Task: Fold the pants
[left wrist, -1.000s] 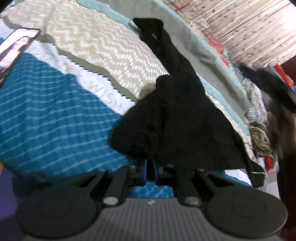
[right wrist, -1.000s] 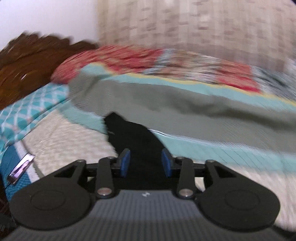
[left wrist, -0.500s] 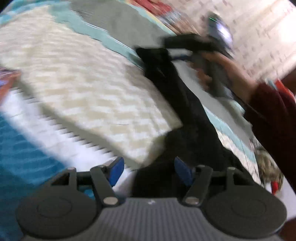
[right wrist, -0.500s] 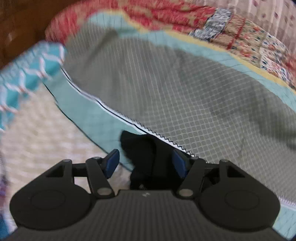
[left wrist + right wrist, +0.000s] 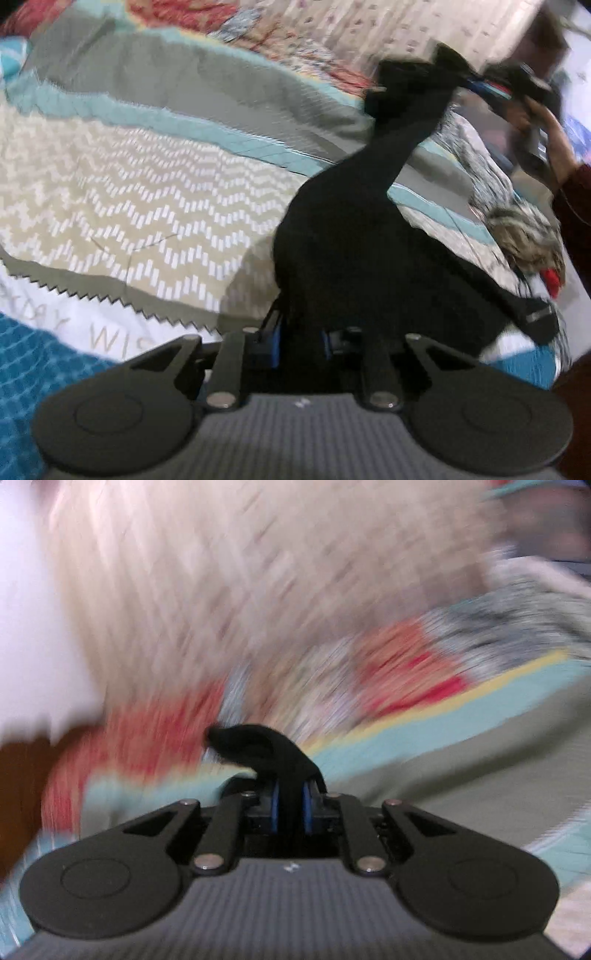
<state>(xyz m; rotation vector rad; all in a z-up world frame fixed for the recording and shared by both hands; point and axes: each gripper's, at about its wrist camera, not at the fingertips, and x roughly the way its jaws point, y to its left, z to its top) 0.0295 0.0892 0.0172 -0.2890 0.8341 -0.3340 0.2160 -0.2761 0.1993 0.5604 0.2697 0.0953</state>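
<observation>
Pants (image 5: 343, 240), black, hang stretched between my two grips above the bed (image 5: 110, 192). My left hand-held gripper (image 5: 300, 339) is narrow, its blue pads pinching a bunch of cloth at the near end; I judge this to be the waist end, since a banded edge droops off toward 4 o'clock. From there the pants run up and away toward 1 o'clock, narrowing to a single dark leg whose tip is pinched in my right hand-held gripper (image 5: 487, 86), seen small and blurred at the top right of the left view. In the right view, that gripper (image 5: 290, 808) is shut down to a slit on a fold of black cloth that flops over toward 11 o'clock; everything behind it is smeared with motion.

So the long axis lies from my left grip at 6 o'clock to my right grip at 1 o'clock, raised at the far end. The lower bulk sags toward the quilt, though I cannot tell whether it touches. The coming fold, as I judge it, turns on bringing the far end along this line toward the near end, and my right hand holds it.
</observation>
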